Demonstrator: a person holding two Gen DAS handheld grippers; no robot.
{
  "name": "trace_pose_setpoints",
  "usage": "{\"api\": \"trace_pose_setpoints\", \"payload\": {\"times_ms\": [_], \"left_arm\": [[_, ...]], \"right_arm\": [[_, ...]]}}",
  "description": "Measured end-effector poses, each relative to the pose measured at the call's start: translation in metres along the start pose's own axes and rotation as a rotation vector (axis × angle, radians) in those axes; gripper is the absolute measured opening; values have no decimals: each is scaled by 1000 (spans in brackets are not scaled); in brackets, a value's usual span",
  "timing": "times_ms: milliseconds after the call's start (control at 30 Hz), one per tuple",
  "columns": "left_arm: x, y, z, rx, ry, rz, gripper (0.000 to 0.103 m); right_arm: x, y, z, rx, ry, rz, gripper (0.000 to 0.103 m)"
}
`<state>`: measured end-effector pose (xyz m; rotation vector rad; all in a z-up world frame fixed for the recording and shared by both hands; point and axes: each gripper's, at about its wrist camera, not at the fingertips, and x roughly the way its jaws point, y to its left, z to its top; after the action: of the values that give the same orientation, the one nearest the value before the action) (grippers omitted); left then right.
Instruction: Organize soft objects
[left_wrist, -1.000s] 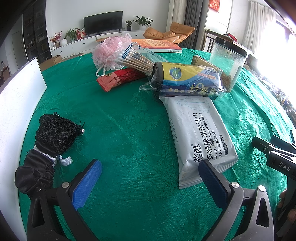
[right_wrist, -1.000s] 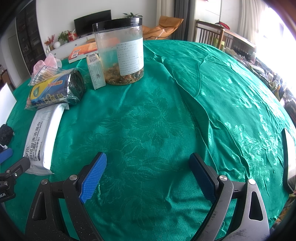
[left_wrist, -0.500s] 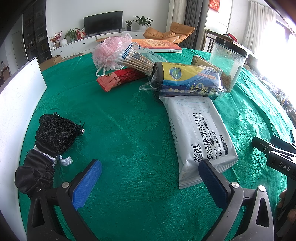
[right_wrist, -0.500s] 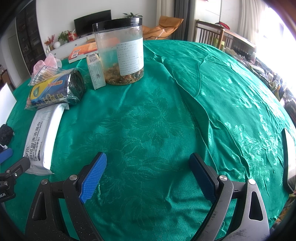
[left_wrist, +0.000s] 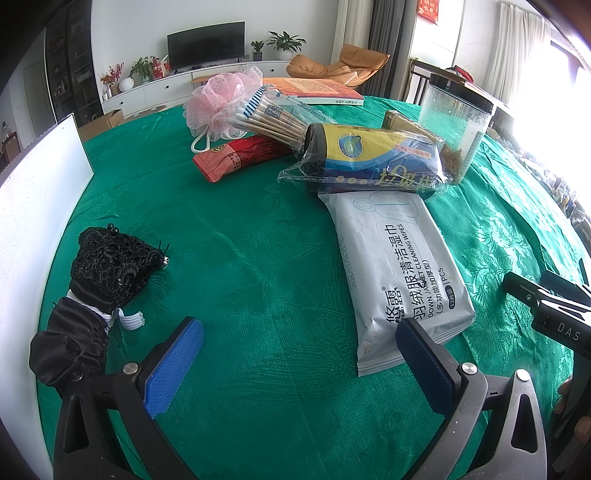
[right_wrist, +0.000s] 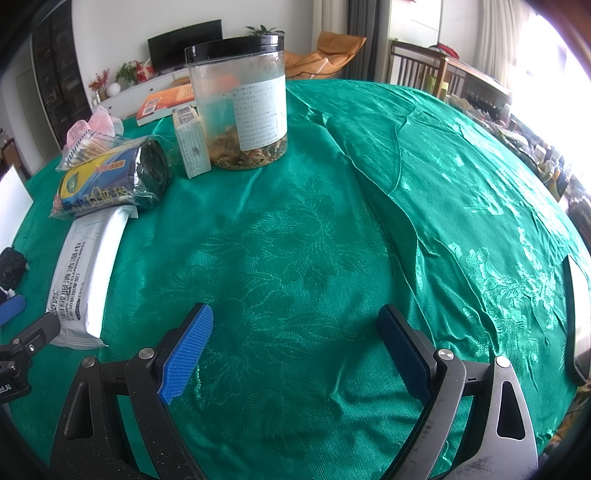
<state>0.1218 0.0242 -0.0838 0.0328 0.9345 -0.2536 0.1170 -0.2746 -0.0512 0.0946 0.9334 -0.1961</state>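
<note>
Left wrist view: my left fingers (left_wrist: 299, 354) were wide apart over the desk (left_wrist: 258, 229), holding nothing; black cloth (left_wrist: 110, 266) lay left, wipes (left_wrist: 399, 266) right. My right fingers (right_wrist: 295, 341) were also wide, empty.

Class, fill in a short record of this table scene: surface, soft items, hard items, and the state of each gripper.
surface: green tablecloth
soft items: black lace pouch, pink bath pouf, pack of wipes
hard items: clear jar, book
left gripper: jaws open, empty
right gripper: jaws open, empty
</note>
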Motion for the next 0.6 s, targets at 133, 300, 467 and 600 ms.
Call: {"api": "trace_pose_setpoints", "payload": {"times_ms": [133,300,467,600], "left_arm": [[0,0,0,0,0,0,103],[0,0,0,0,0,0,103],[0,0,0,0,0,0,103],[0,0,0,0,0,0,103]], "right_arm": [[0,0,0,0,0,0,93],[0,0,0,0,0,0,93],[0,0,0,0,0,0,93],[0,0,0,0,0,0,93]]}}
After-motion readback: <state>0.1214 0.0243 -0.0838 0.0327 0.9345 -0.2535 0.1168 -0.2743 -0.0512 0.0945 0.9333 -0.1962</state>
